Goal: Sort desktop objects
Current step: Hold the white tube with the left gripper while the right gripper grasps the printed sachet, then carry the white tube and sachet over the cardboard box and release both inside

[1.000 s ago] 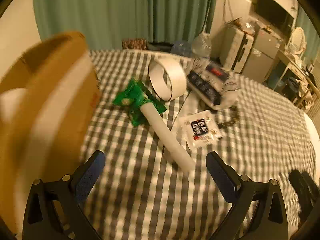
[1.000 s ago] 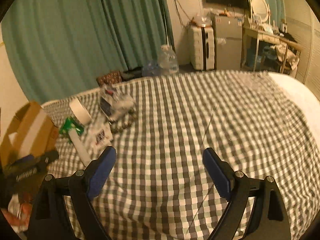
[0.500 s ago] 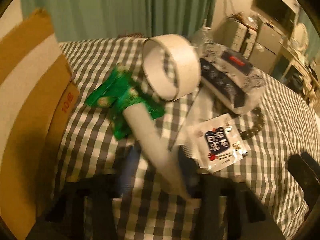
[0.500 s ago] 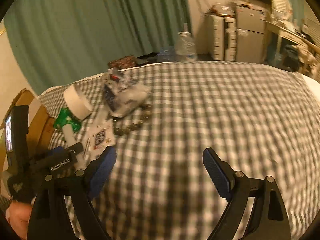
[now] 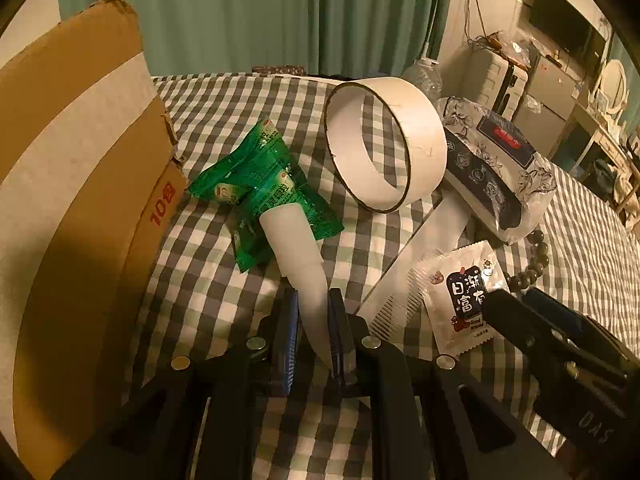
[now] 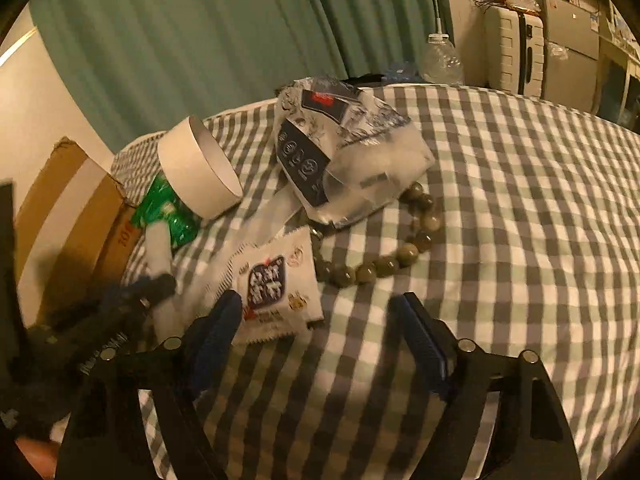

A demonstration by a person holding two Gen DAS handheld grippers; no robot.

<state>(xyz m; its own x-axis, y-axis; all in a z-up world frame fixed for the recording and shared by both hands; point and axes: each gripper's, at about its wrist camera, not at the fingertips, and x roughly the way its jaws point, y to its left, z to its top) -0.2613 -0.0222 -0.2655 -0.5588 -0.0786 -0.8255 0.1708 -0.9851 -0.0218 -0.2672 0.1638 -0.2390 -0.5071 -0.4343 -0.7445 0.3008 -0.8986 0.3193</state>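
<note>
To my left the tall cardboard box [image 5: 76, 184] walls off that side of the checked cloth [image 6: 520, 240], while the cloth to my right lies bare all the way to its far edge. My left gripper [image 5: 314, 332] is pinched on the near, narrow end of the white tube [image 5: 296, 248], whose wider far end rests on the green snack packet [image 5: 260, 184] beside the box. Just beyond stands the white tape ring [image 5: 384, 144] on its edge, leaning against the patterned tissue pack [image 5: 496, 168]. A white comb [image 5: 416, 264] runs between tube and sachet. My right gripper [image 6: 316, 328] is spread wide, its left finger touching or just over the near corner of the white sachet [image 6: 276, 284]. The bead bracelet [image 6: 384, 256] curls just past the sachet, against the tissue pack.
</note>
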